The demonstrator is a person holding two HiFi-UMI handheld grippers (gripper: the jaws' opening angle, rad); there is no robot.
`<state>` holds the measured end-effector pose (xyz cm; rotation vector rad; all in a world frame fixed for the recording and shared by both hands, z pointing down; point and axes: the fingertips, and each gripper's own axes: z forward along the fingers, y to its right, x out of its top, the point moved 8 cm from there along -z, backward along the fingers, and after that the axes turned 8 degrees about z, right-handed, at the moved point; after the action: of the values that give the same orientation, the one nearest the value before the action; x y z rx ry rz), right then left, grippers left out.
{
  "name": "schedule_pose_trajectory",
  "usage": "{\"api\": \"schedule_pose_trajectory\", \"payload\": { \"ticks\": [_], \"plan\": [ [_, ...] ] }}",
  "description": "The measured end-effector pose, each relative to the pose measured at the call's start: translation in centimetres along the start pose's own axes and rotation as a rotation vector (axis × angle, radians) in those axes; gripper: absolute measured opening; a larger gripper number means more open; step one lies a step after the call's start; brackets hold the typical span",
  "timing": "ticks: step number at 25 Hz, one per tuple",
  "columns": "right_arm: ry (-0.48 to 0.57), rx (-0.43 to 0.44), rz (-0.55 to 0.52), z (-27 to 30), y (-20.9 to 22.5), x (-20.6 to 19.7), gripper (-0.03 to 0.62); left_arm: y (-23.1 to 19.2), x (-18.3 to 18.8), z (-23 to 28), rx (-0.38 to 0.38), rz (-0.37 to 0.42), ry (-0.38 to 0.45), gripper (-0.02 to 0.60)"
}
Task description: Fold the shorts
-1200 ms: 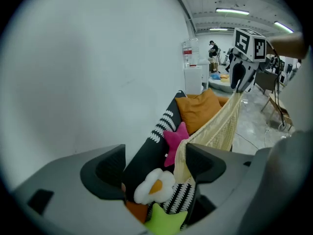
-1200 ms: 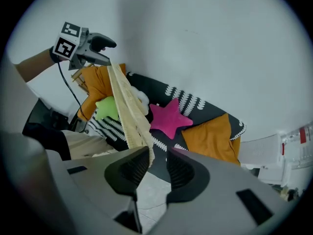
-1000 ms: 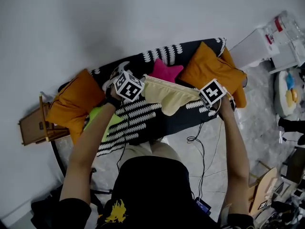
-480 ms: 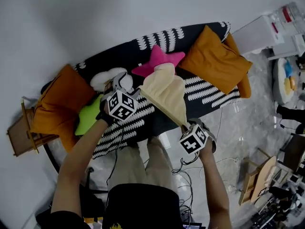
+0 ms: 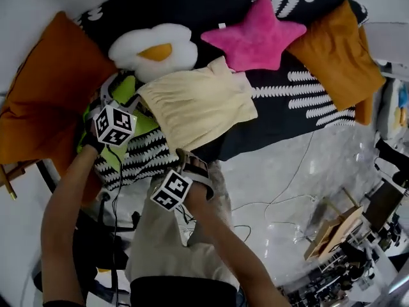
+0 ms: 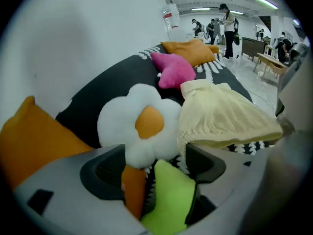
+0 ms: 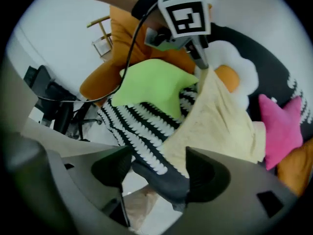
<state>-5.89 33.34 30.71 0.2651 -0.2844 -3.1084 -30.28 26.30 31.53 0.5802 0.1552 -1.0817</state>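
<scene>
1. Find the cream shorts (image 5: 198, 104) lying on the black-and-white cover (image 5: 281, 117) at the centre of the head view. Note the pink star cushion (image 5: 255, 37) at 1 o'clock of them and the egg cushion (image 5: 153, 51) at 11 o'clock.
2. Read the left gripper (image 6: 155, 163) as spread wide at 9 o'clock of the shorts. See a corner of the cloth just beside one jaw and only cushions through the gap, so count it as not pinching.
3. Read the right gripper (image 7: 159, 173) at 6 o'clock of the shorts, jaws just opened and standing apart. Note the cover's edge and a cloth corner between them, with neither pad pressing.
4. Judge the laying-out as about done and the fold itself as not yet begun.
5. Before folding, look at the corner toward 1 o'clock, apparently bunched near the star cushion, and flatten it.
6. For a clean fold, take the two corners of the near edge at the same time and pinch the shorts alone, never the cover beneath.
7. Lift both corners evenly, carry them across toward 2 o'clock, and line up edge on edge before letting go.
8. Stay clear of the green cushion (image 7: 151, 84) at 8 o'clock, a likely snag.
</scene>
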Motion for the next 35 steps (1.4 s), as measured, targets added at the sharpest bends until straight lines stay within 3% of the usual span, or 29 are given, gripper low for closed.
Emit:
{"api": "schedule_pose_trajectory", "payload": {
  "ticks": [2, 6, 10, 13, 15, 17, 21, 24, 27, 31, 32, 35],
  "plan": [
    [0.035, 0.078, -0.037, 2.3, -2.2, 1.5, 0.443, -0.4, -2.7, 1.0, -0.008, -0.029, -0.018, 0.395],
    [0.148, 0.133, -0.013, 1.4, -2.2, -0.3, 0.479, 0.8, -4.0, -0.2, -0.052, -0.119, 0.023, 0.41],
    [0.144, 0.038, 0.052, -0.7, 5.0, -7.6, 0.469, 5.5, -2.9, -4.1, -0.07, -0.215, 0.07, 0.41],
    [0.078, -0.035, 0.101, -0.5, 13.3, -13.8, 0.46, 9.6, -2.4, -5.8, -0.005, -0.275, 0.046, 0.41],
    [0.05, -0.07, 0.102, -0.4, 18.4, -16.8, 0.429, 12.2, -3.0, -6.1, 0.057, -0.351, 0.0, 0.408],
    [0.067, -0.091, 0.103, 0.2, 22.2, -18.8, 0.403, 15.6, -3.5, -6.1, 0.051, -0.446, -0.036, 0.408],
    [0.142, -0.103, 0.041, 3.3, 26.6, -20.4, 0.324, 24.7, -3.7, -3.5, -0.18, -0.617, -0.055, 0.408],
    [0.124, -0.121, 0.006, 6.4, 28.9, -22.1, 0.271, 28.4, -4.8, 1.2, -0.276, -0.634, -0.085, 0.408],
    [0.139, -0.142, 0.033, 8.8, 30.6, -23.1, 0.259, 29.2, -5.9, 4.1, -0.255, -0.667, -0.108, 0.408],
    [0.172, -0.212, -0.078, 10.1, 30.1, -22.3, 0.22, 29.0, -6.4, 5.9, -0.195, -0.734, -0.122, 0.408],
    [0.182, -0.219, -0.089, 10.0, 29.8, -22.2, 0.199, 28.9, -6.1, 6.0, -0.177, -0.734, -0.123, 0.405],
    [0.244, -0.253, -0.083, 8.9, 29.3, -21.8, 0.071, 28.5, -5.2, 5.1, -0.088, -0.723, -0.104, 0.32]
  ]
}}
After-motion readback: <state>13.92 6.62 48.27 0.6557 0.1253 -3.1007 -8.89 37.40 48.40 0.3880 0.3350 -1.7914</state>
